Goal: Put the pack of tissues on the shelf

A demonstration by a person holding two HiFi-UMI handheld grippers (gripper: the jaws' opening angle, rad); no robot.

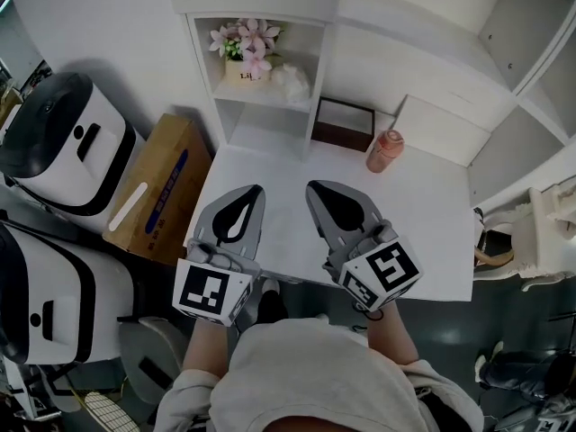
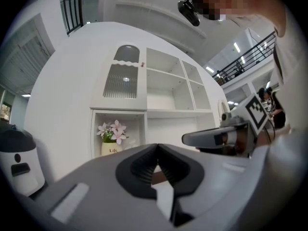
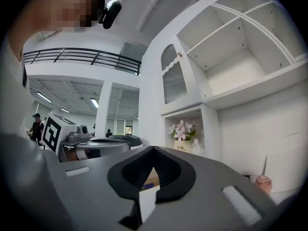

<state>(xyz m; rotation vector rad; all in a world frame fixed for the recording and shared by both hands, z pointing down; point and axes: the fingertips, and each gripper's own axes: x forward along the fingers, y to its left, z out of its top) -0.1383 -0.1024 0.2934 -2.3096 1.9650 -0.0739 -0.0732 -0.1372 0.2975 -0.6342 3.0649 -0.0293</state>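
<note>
A white, crumpled pack of tissues (image 1: 290, 81) lies in the low shelf compartment (image 1: 261, 106), right of a pot of pink flowers (image 1: 247, 54). The right gripper view also shows the pack (image 3: 195, 147) beside the pot. My left gripper (image 1: 251, 191) and right gripper (image 1: 316, 188) hover side by side over the white table (image 1: 423, 205), near its front edge. Both point toward the shelf. Both are shut, with nothing between the fingers. Seen in its own view, the left gripper (image 2: 157, 146) has its tips touching, and so does the right gripper (image 3: 153, 148).
A dark brown open box (image 1: 344, 124) and a pinkish-orange bottle (image 1: 385, 151) stand at the back of the table. A cardboard box (image 1: 157, 187) and two white appliances (image 1: 58, 142) sit on the floor at the left. More white shelving (image 1: 531, 52) rises at the right.
</note>
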